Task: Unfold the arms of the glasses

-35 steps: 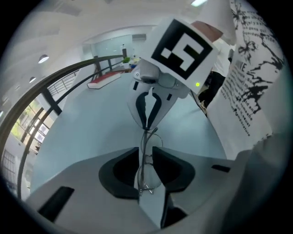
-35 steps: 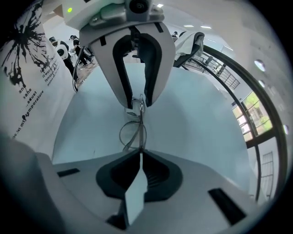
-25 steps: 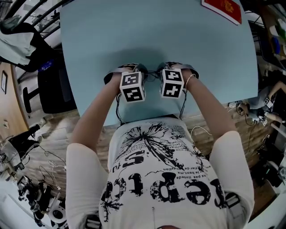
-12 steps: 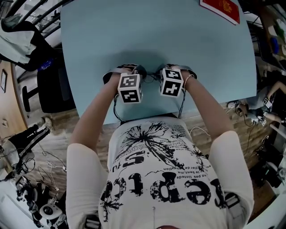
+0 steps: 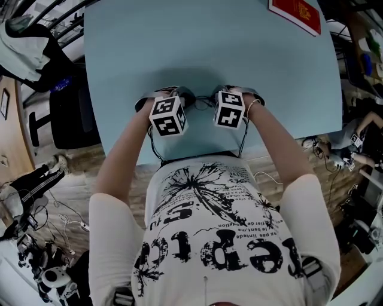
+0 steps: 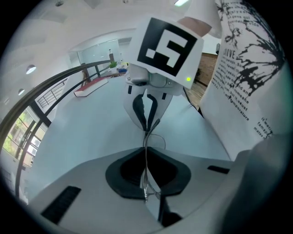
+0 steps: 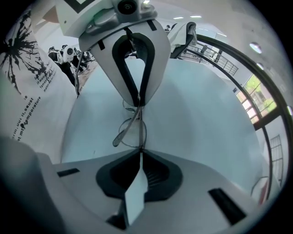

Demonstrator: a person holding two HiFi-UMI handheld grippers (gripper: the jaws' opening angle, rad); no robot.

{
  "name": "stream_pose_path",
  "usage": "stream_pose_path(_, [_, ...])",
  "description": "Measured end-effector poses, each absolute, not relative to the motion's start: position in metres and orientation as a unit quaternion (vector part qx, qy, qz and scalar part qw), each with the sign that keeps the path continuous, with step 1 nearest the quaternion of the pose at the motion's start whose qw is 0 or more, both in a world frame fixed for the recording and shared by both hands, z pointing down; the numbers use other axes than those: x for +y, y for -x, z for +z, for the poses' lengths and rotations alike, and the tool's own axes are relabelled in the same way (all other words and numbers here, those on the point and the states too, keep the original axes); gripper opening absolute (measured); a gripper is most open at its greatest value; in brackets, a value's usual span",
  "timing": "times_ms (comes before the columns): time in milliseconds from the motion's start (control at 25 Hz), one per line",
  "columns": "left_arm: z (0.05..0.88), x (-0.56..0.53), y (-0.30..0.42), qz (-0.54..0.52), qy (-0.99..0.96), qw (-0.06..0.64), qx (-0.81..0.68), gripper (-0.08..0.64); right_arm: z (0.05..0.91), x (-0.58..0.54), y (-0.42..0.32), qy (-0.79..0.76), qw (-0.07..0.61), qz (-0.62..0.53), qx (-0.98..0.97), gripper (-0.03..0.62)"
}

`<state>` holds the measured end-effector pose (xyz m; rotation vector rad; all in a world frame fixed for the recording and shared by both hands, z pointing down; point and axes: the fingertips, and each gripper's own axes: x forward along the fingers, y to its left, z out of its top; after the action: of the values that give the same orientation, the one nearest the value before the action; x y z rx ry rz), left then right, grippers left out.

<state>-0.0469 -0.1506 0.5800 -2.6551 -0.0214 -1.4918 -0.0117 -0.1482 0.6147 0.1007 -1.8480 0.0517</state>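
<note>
The thin wire-framed glasses (image 7: 131, 132) hang above the pale blue counter (image 5: 209, 48), their long axis running between the grippers. The left gripper (image 6: 145, 157) has just been closing and now pinches one end; the right gripper (image 7: 139, 153) is clamped on the other.

Layout at bench (image 5: 119, 48) front edge
Side by side over it: left tool (image 6: 145, 153), right tool (image 7: 139, 151), glasses (image 7: 127, 126) between them; booklet (image 5: 297, 13) on far right corner.
</note>
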Motion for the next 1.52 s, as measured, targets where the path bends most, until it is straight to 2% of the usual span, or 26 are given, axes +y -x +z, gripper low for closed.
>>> stream_pose_path(400, [0.558, -0.154, 0.063, -0.473, 0.879, 0.055, 0.018, 0.021, 0.615, -0.15, 0.008, -0.044, 0.607, 0.024, -0.793, 0.029])
stream_pose_path(720, [0.545, -0.154, 0.085, -0.448, 0.893, 0.01, 0.03, 0.023, 0.615, -0.155, 0.006, -0.062, 0.612, 0.026, -0.788, 0.029])
stream_pose_path(1160, [0.544, -0.154, 0.126, -0.426, 0.902, -0.002, 0.064, 0.026, 0.615, -0.16, 0.003, -0.075, 0.634, 0.023, -0.77, 0.029])
stream_pose_path(1520, [0.546, -0.153, 0.13, -0.406, 0.911, -0.006, 0.063, 0.026, 0.612, -0.158, 0.01, -0.069, 0.649, 0.048, -0.756, 0.04])
